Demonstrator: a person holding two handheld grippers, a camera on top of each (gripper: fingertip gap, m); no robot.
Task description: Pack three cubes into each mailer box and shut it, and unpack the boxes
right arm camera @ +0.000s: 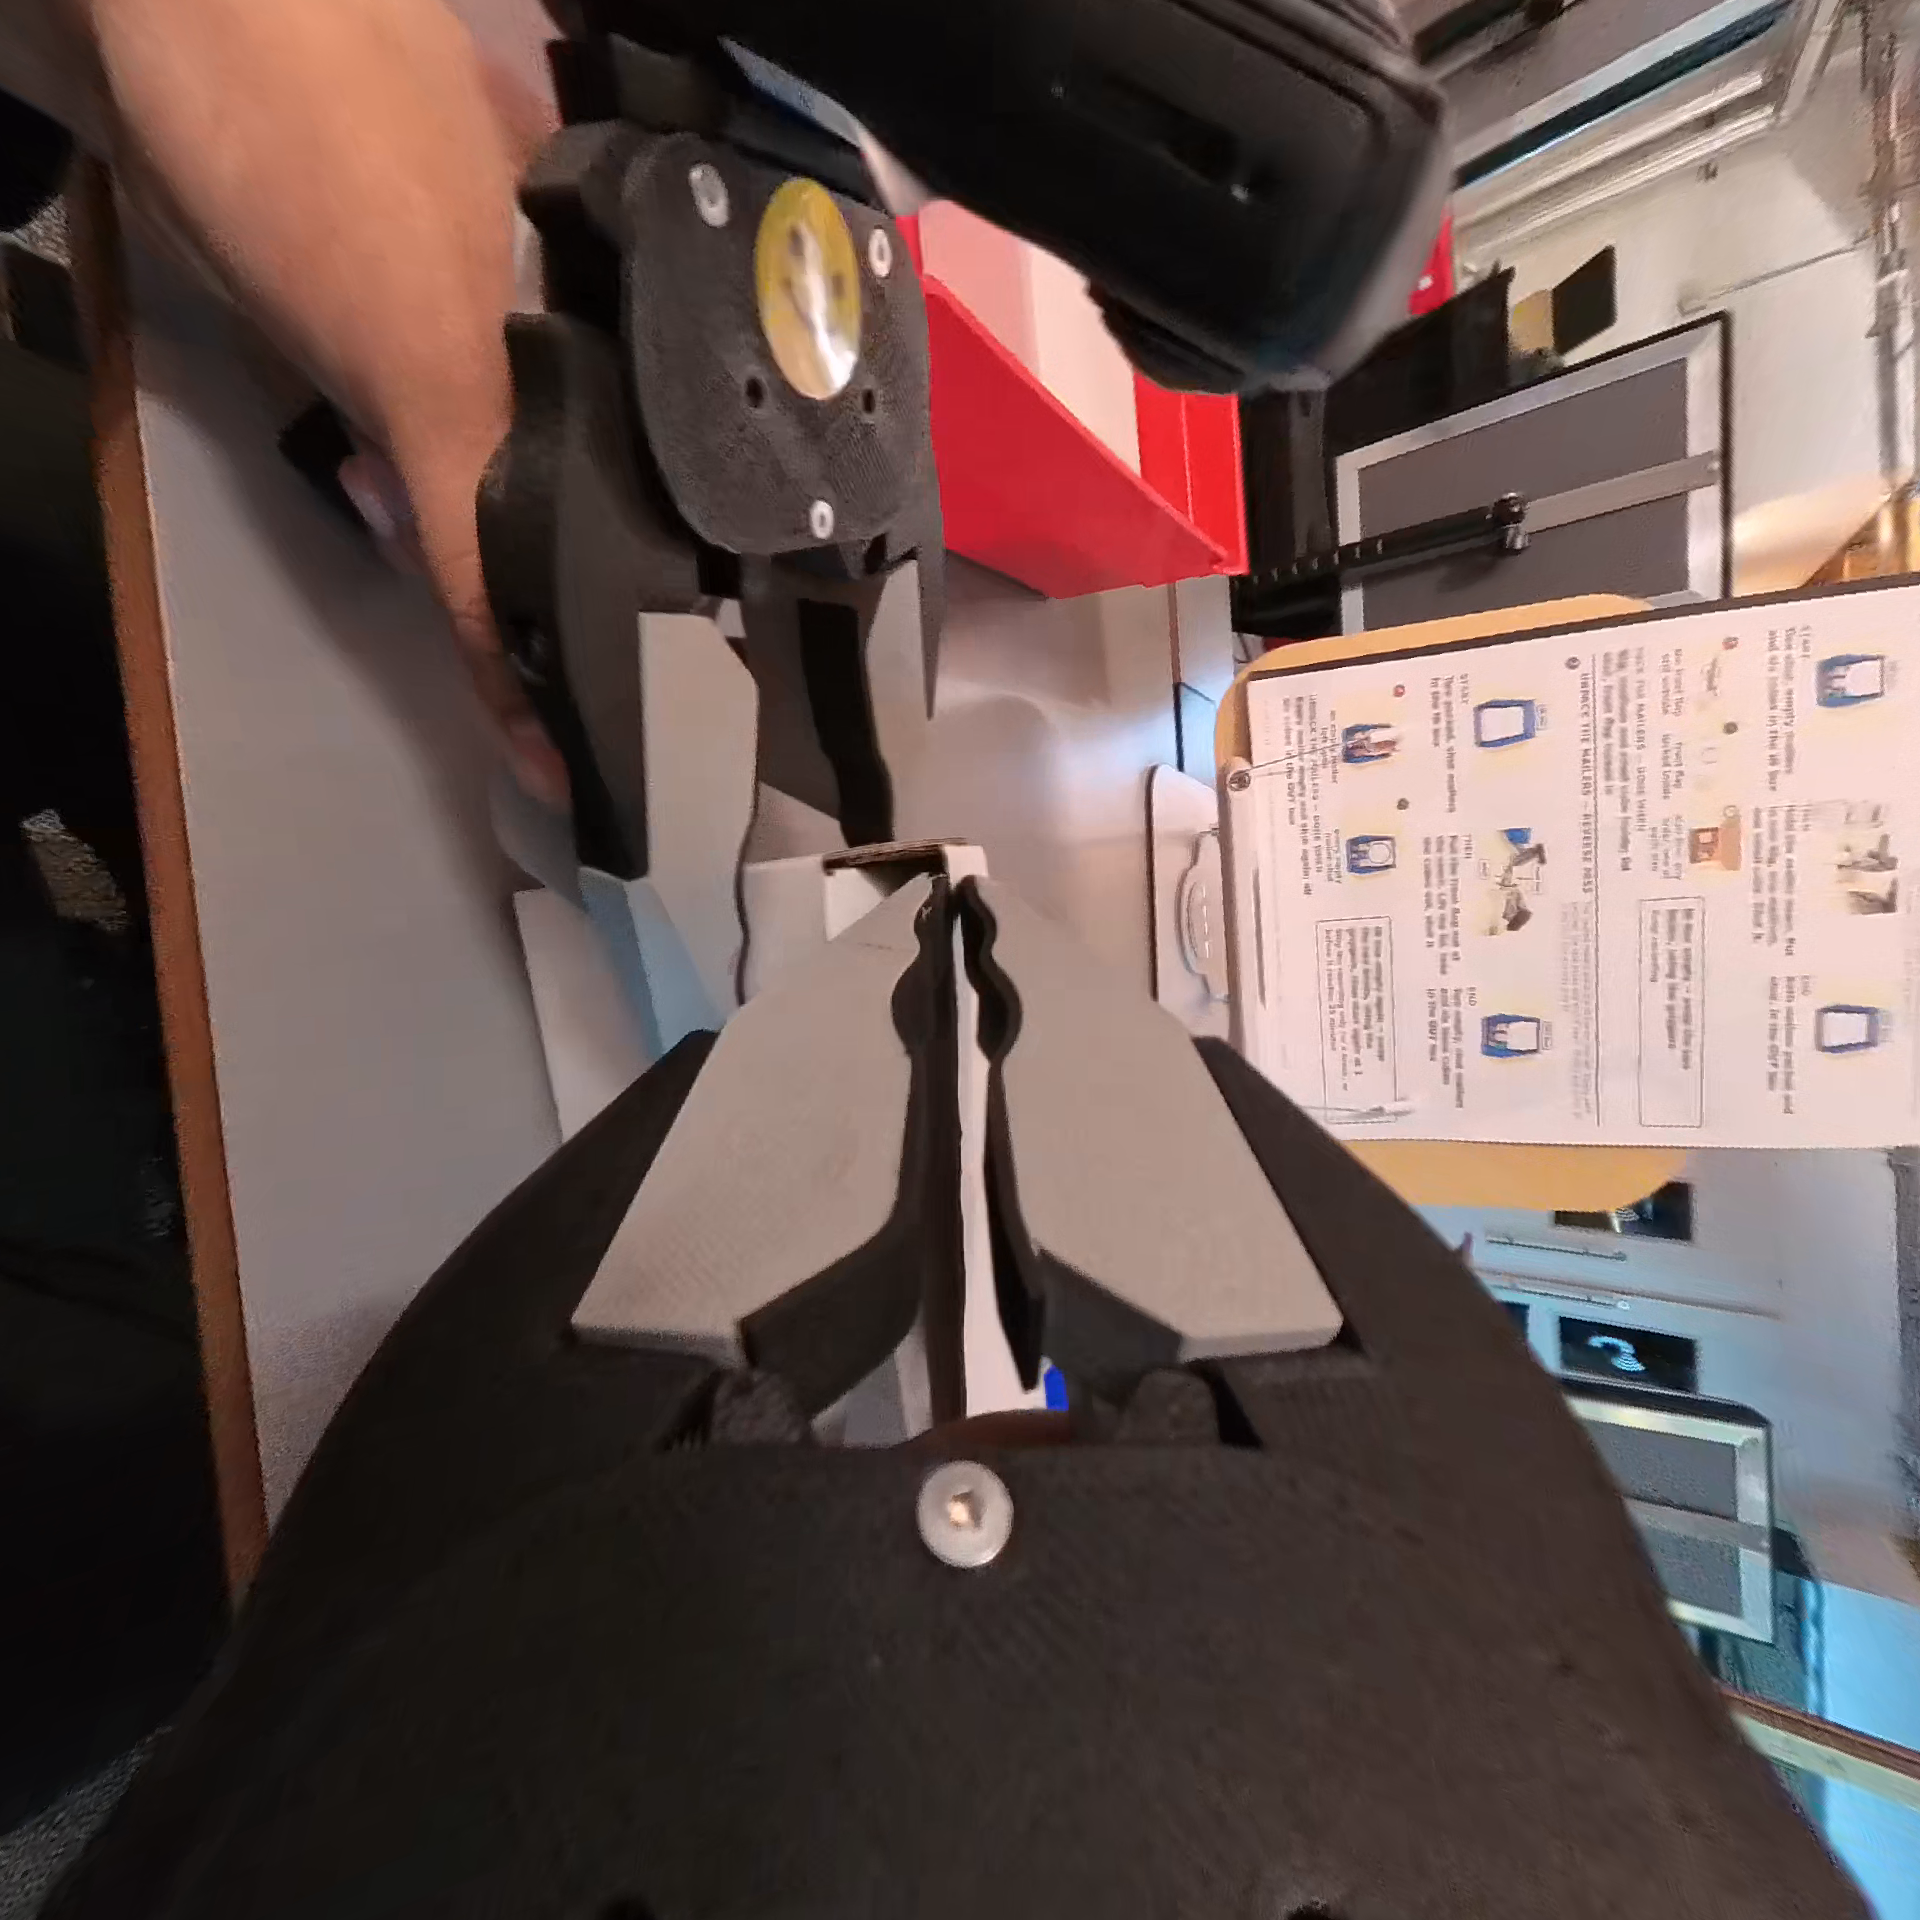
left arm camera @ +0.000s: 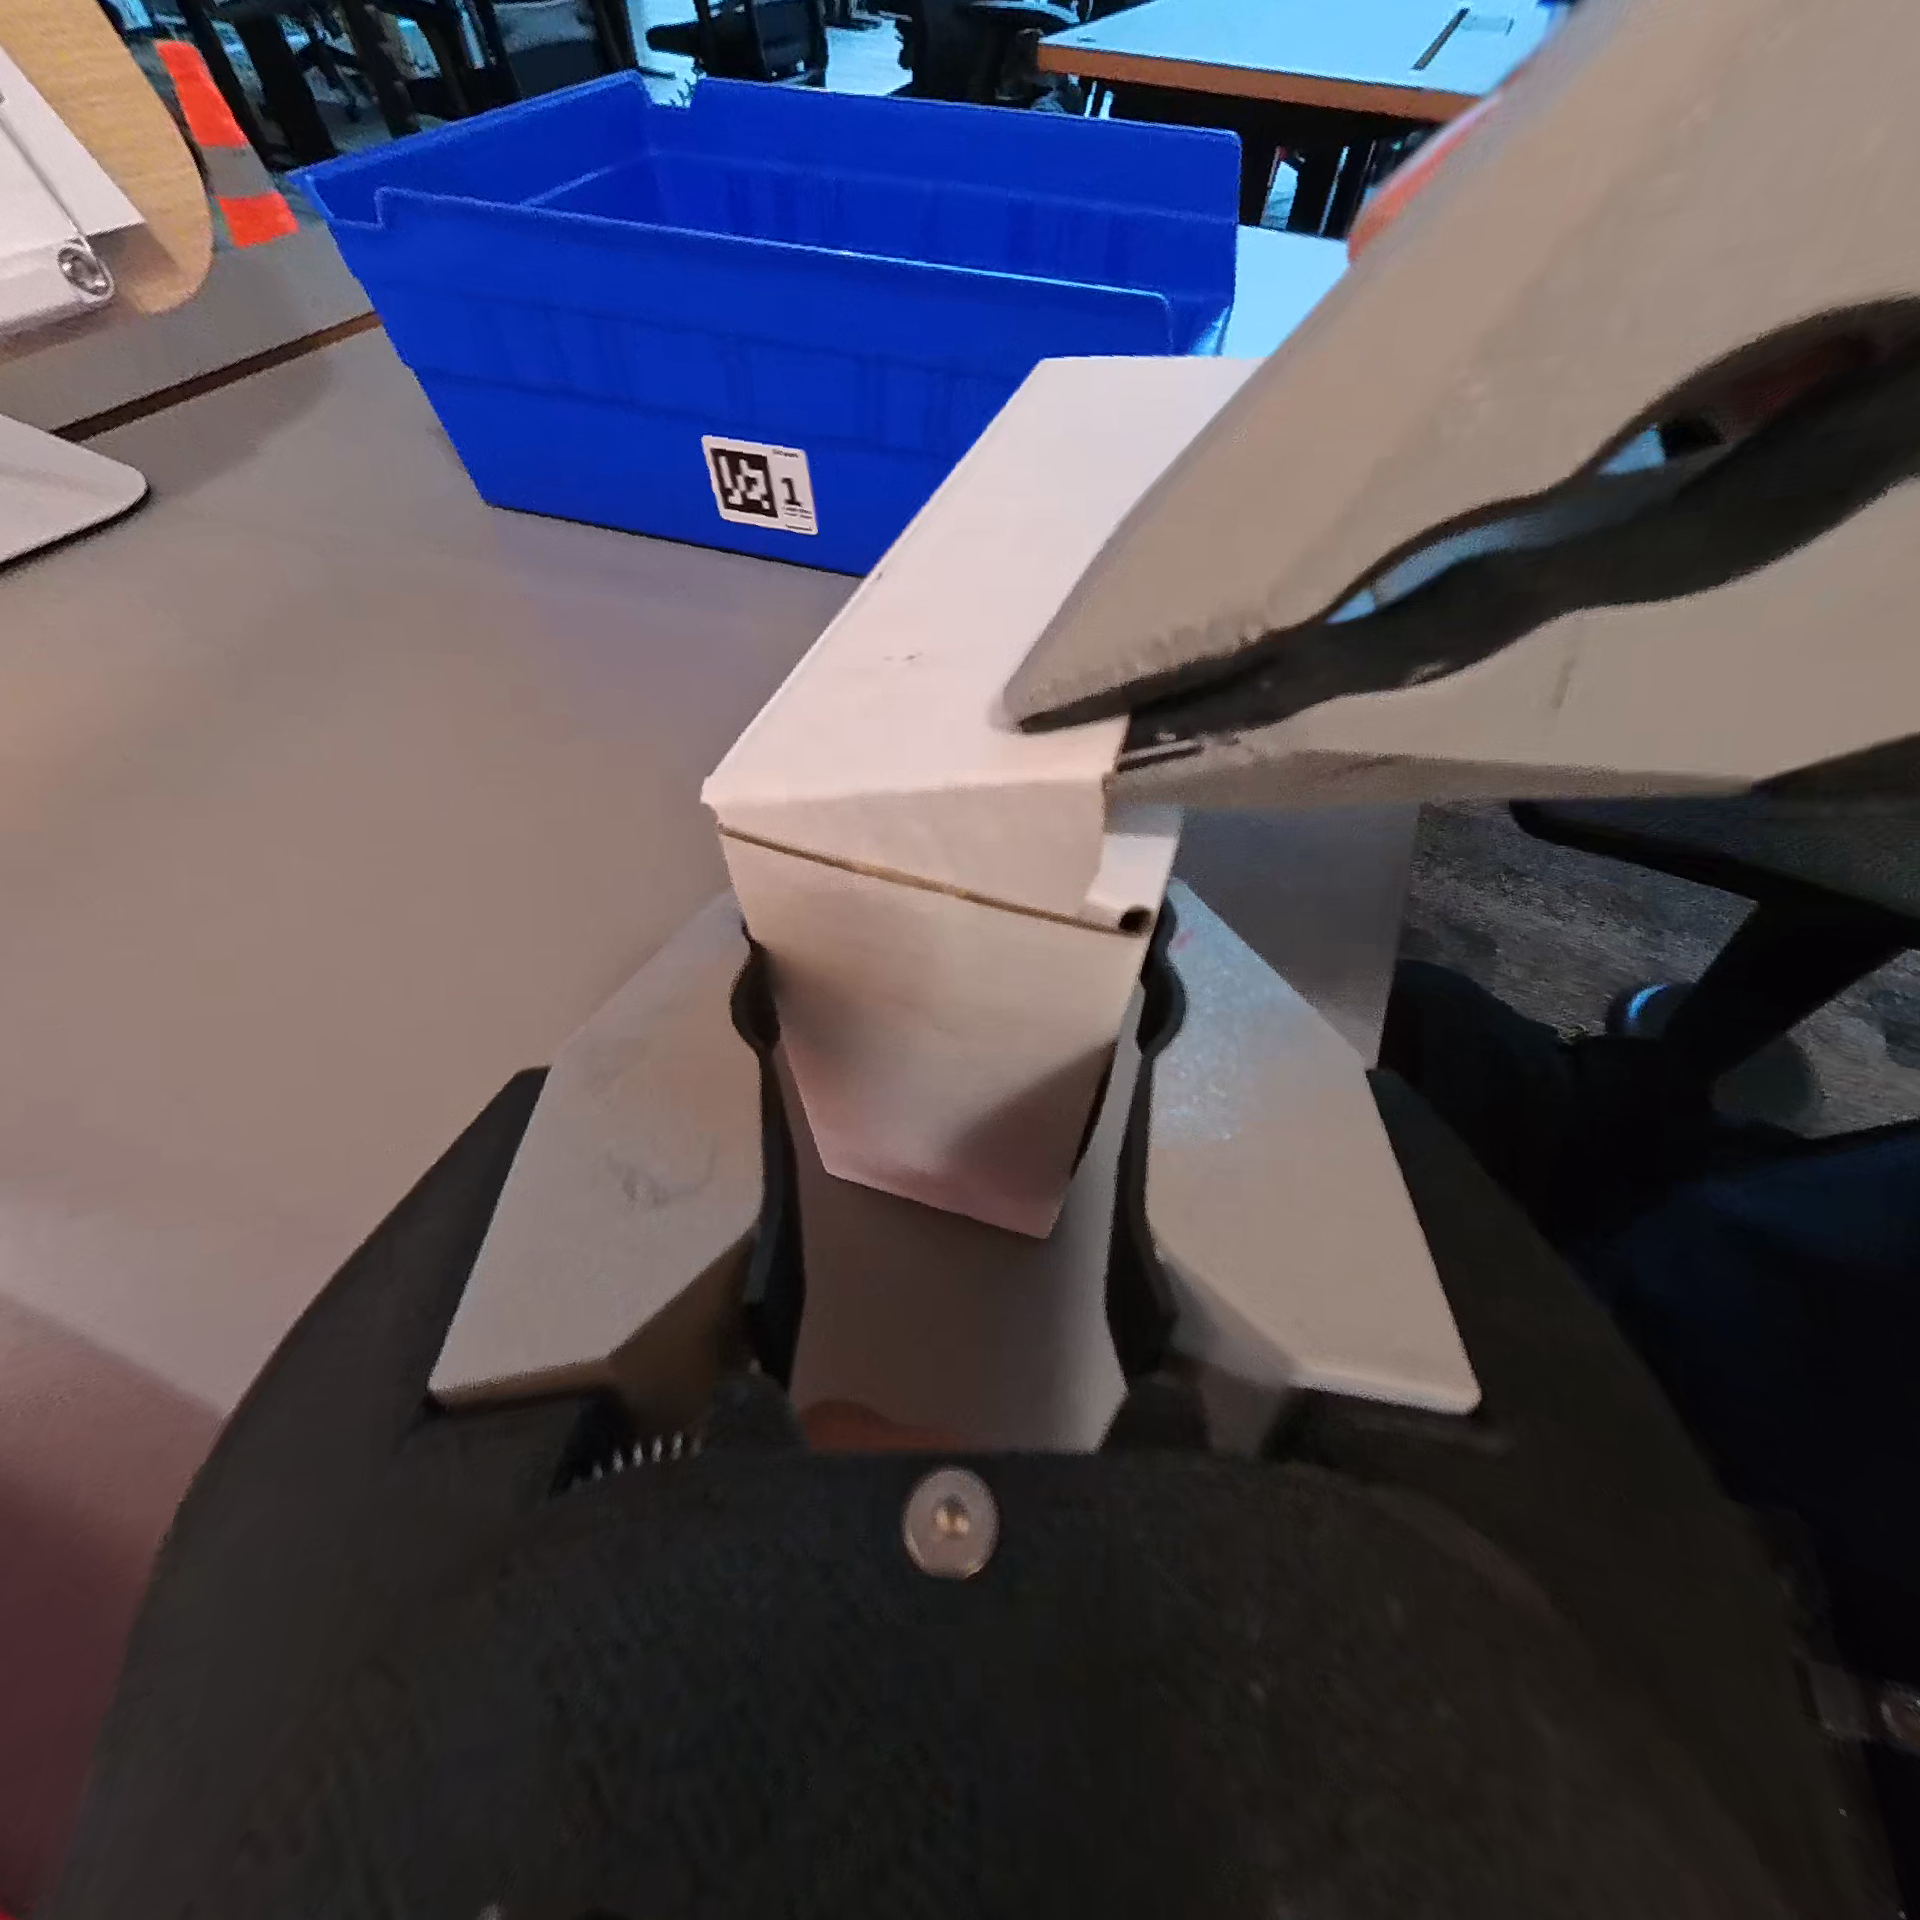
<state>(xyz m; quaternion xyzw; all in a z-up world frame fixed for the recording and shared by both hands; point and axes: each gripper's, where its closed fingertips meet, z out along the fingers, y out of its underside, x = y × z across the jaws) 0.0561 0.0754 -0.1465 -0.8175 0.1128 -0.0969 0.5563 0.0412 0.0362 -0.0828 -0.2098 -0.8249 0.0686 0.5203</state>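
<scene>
A white mailer box (left arm camera: 914, 727) stands on the grey table, its lid down. My left gripper (left arm camera: 951, 925) is shut on the box's near corner, one finger on each side wall. My right gripper (left arm camera: 1039, 715) reaches in from the upper right and is shut on the edge of the box's lid flap. In the right wrist view my right gripper (right arm camera: 951, 883) pinches that thin white flap (right arm camera: 977, 1195) edge-on. The box (right arm camera: 613, 977) lies beyond it, and my left gripper (right arm camera: 738, 831) holds it from the far side. No cubes are in view.
A blue bin (left arm camera: 790, 312) with a tag label stands just behind the box. A red bin (right arm camera: 1039, 468) is beyond the left gripper. A clipboard with an instruction sheet (right arm camera: 1558, 883) stands to one side. A person's hand (right arm camera: 343, 260) holds the left gripper. The table edge (right arm camera: 156, 831) is close.
</scene>
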